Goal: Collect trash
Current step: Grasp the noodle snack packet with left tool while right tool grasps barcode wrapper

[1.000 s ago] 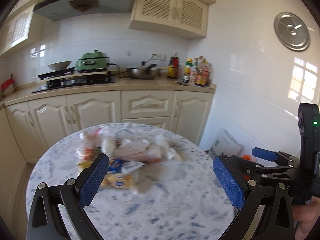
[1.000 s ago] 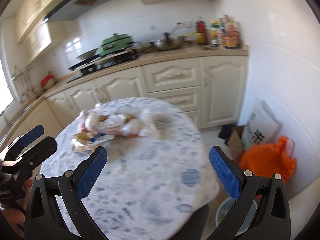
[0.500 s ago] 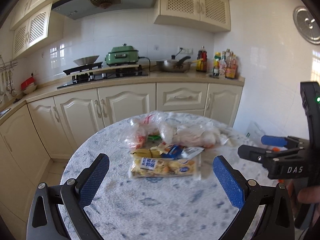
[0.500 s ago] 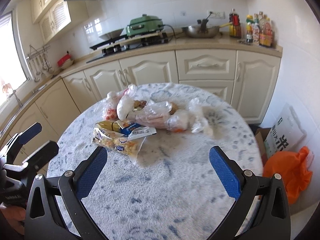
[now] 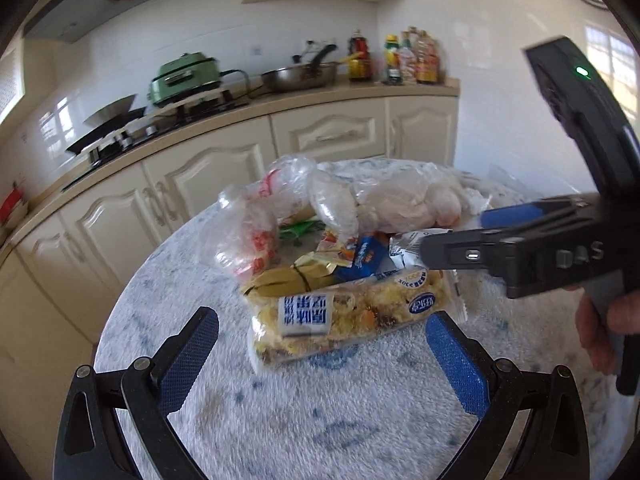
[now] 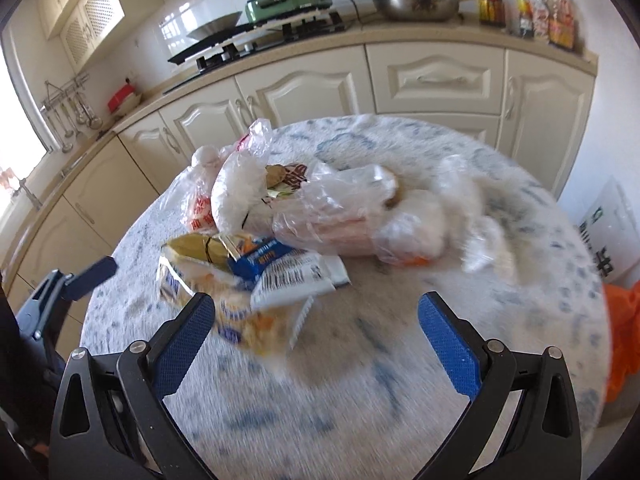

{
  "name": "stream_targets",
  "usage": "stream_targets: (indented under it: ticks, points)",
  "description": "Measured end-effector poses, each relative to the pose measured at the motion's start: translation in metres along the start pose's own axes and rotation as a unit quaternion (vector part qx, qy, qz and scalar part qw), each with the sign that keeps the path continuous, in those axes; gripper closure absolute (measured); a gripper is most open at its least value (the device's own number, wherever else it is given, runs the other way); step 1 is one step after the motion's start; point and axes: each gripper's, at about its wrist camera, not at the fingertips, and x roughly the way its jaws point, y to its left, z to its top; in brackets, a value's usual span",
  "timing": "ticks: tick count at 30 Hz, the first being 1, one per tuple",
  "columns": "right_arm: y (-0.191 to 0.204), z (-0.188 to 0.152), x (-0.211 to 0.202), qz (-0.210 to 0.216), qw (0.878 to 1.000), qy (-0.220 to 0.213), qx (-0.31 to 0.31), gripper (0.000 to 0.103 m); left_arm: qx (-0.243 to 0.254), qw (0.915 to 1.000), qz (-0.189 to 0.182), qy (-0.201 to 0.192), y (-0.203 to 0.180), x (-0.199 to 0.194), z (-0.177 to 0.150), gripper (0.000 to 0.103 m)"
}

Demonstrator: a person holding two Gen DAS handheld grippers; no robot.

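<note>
Trash heaped on a round marble-patterned table (image 5: 320, 420), both grippers spread and empty.

The trash pile (image 5: 340, 248) is seen toward the far half of the table, in front of the cream cabinets (image 5: 200, 184). At the near edge of the pile a clear, crinkled snack packet (image 5: 348, 316) is laid flat, with yellow crumbly pieces inside; behind it a gold foil wrapper (image 5: 292, 278) and a blue wrapper (image 5: 366, 258) are tucked, and thin translucent plastic bags (image 6: 340, 208) are bunched behind those. The left gripper (image 5: 320, 364) is held with its textured blue pads wide apart, the packet just ahead of them and untouched. The right gripper (image 6: 316, 344) has just been narrowing yet is kept apart, with nothing grasped; its left pad (image 6: 184, 344) is seen over the packet's near corner, contact unclear.
</note>
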Motion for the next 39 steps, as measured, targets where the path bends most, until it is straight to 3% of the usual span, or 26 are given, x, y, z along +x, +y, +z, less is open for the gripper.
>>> stream_targets:
  ticks: [6,9,12,14,19,21,23,24,26,29,32,39]
  points:
    - [0.002,0.014,0.036,0.026,0.999,0.033,0.013,0.044,0.089,0.9957,-0.025,0.011,-0.002,0.049,0.016,0.0]
    - [0.001,0.016,0.047,0.039,0.998,0.044,0.017,0.048,0.096,0.993,-0.068,0.009,0.003,0.062,0.024,0.001]
    - [-0.006,0.014,0.04,0.06,0.998,0.03,0.021,0.073,0.088,0.989,-0.114,0.036,0.006,0.079,0.028,0.007]
    - [-0.008,0.011,0.035,0.061,0.998,0.026,0.018,0.073,0.073,0.9857,-0.142,0.054,0.006,0.086,0.029,0.022]
    - [-0.019,0.008,0.025,0.073,0.997,0.022,0.024,0.072,0.1,0.9842,-0.131,0.065,-0.002,0.086,0.025,0.029]
    - [-0.02,0.011,0.025,0.073,0.997,0.022,0.026,0.07,0.125,0.9835,-0.114,0.064,-0.01,0.091,0.024,0.024]
    - [-0.019,0.015,0.031,0.08,0.996,0.024,0.033,0.07,0.144,0.9821,-0.097,0.072,-0.018,0.105,0.024,0.003]
    - [-0.019,0.017,0.036,0.083,0.995,0.028,0.038,0.07,0.151,0.9818,-0.093,0.068,-0.02,0.11,0.023,0.003]
    - [-0.019,0.02,0.046,0.078,0.995,0.034,0.042,0.073,0.135,0.9795,-0.127,0.079,-0.018,0.119,0.027,0.02]
    - [-0.021,0.02,0.05,0.08,0.995,0.036,0.041,0.081,0.125,0.9805,-0.125,0.087,-0.013,0.125,0.031,0.041]
    - [-0.024,0.015,0.035,0.091,0.995,0.024,0.039,0.085,0.127,0.9813,-0.117,0.084,-0.012,0.123,0.026,0.049]
    - [-0.047,-0.001,-0.004,0.092,0.994,0.0,0.054,0.086,0.111,0.983,-0.114,0.091,-0.019,0.11,0.015,0.055]
